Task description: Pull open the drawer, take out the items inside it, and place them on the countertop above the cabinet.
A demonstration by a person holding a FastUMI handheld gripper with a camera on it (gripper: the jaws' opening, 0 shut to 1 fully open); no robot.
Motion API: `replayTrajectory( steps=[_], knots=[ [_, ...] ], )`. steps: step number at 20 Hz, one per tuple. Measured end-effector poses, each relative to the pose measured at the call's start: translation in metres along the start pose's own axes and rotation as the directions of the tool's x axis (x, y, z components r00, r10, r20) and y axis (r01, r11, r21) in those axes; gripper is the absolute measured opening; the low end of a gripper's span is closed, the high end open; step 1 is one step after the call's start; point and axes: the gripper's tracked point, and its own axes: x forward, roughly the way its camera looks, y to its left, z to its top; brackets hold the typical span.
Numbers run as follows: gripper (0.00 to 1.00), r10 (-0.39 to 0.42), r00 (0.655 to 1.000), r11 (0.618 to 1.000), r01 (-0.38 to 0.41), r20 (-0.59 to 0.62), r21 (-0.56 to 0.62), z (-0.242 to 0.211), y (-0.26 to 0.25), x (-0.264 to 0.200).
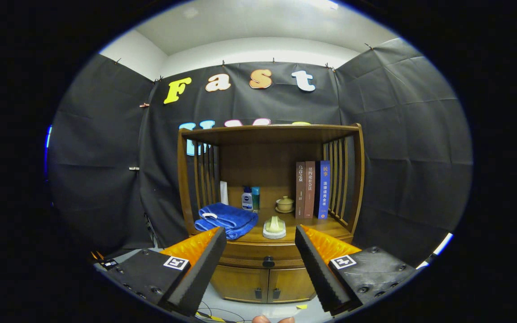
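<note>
**Claw wide, drawer shut**

Claw (260,242) hangs in front of the wooden cabinet (269,211), fingers spread wide with nothing between them. Right in the gap, beyond the tips, sits the drawer (258,256) with its dark round knob (268,261), and it's closed, so whatever is inside stays hidden. Below it, two small doors (265,283), both shut. Up on the bench (326,229) above the drawer there's a folded blue towel (227,220) at the left, a pale little item on a white base (274,227) near the front, and further back a couple of bottles (250,198) and a small lidded cup on a saucer (284,204). Three books (313,189) stand upright against the right-hand slats.
</note>
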Motion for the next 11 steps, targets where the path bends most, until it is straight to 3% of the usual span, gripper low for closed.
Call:
replayTrajectory(
  steps=[11],
  knots=[
    [0.99, 0.018, 1.0, 1.0, -0.018, -0.003, 0.001, 0.0013, 0.0061, -0.0079]
  ],
)
